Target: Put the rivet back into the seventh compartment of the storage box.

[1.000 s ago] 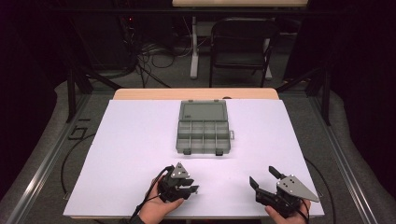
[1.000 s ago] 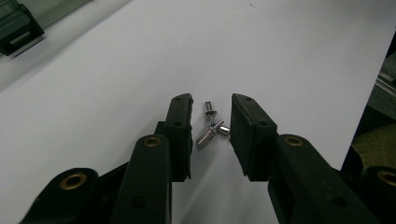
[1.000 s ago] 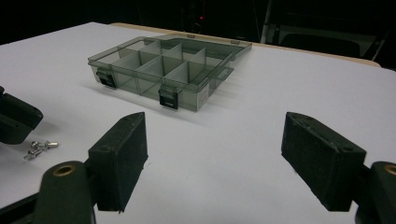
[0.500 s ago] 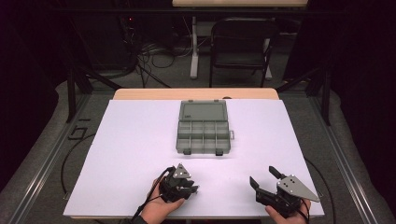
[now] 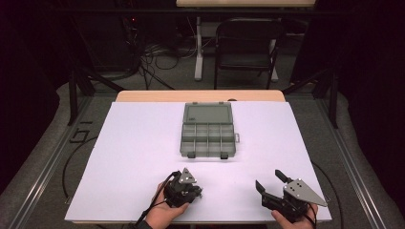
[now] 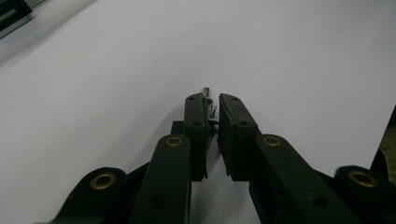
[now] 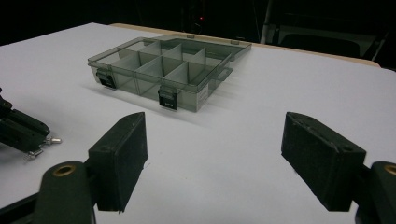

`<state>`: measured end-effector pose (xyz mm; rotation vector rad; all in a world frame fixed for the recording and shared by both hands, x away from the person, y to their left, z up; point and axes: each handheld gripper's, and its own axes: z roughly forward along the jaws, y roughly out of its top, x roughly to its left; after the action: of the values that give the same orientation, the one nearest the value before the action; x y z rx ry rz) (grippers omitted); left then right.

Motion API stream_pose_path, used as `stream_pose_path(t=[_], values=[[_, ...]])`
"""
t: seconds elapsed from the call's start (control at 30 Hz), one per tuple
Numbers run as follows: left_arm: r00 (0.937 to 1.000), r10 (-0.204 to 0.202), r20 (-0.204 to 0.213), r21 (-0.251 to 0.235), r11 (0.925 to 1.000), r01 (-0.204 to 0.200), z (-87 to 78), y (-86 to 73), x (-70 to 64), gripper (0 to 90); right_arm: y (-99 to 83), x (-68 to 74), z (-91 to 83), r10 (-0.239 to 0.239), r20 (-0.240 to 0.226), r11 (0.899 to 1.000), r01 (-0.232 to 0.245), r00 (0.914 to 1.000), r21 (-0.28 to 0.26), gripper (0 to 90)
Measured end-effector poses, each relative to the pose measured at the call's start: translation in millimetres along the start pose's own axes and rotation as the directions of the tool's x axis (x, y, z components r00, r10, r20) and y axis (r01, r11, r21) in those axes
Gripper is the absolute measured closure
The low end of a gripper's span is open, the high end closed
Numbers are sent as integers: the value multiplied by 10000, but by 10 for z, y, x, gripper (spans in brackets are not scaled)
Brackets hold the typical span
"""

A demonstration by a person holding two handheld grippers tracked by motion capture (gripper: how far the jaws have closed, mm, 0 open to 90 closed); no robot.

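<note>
Only the compartment box (image 5: 208,135) is standing on the white counter (image 5: 119,152), at its far middle. On both sides of the box and in front of it, wide free surface is lying open for passing.

Organizer box (image 5: 208,130) mid-table; left gripper (image 5: 197,191) and right gripper (image 5: 270,181) before it, well apart.

The organiser box (image 5: 208,135) at centre frame looks like smoky translucent plastic, glossy. The desk (image 5: 133,157) is matt white, smooth. The small screw (image 6: 212,112) shines metallic between matt black fingers (image 6: 196,126).
</note>
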<state>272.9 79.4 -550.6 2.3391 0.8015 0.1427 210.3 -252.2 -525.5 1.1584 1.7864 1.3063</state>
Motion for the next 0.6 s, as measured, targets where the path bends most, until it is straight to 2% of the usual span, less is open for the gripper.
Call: stream_pose_path(t=[0.27, 0.3, 0.6], values=[[10000, -42, 39, -43, 10000, 42, -22, 2, 6, 824, -2, -2, 3, 9, 9, 10000, -9, 10000, -8, 224], [9999, -72, 76, -64, 10000, 73, -31, 5, 11, 859, -2, -2, 2, 22, 7, 10000, -22, 10000, -4, 224], [9997, -221, 121, -471, 9986, 226, -163, 95, 50, 862, -1, -7, 0, 29, 26, 10000, -29, 10000, 30, 224]])
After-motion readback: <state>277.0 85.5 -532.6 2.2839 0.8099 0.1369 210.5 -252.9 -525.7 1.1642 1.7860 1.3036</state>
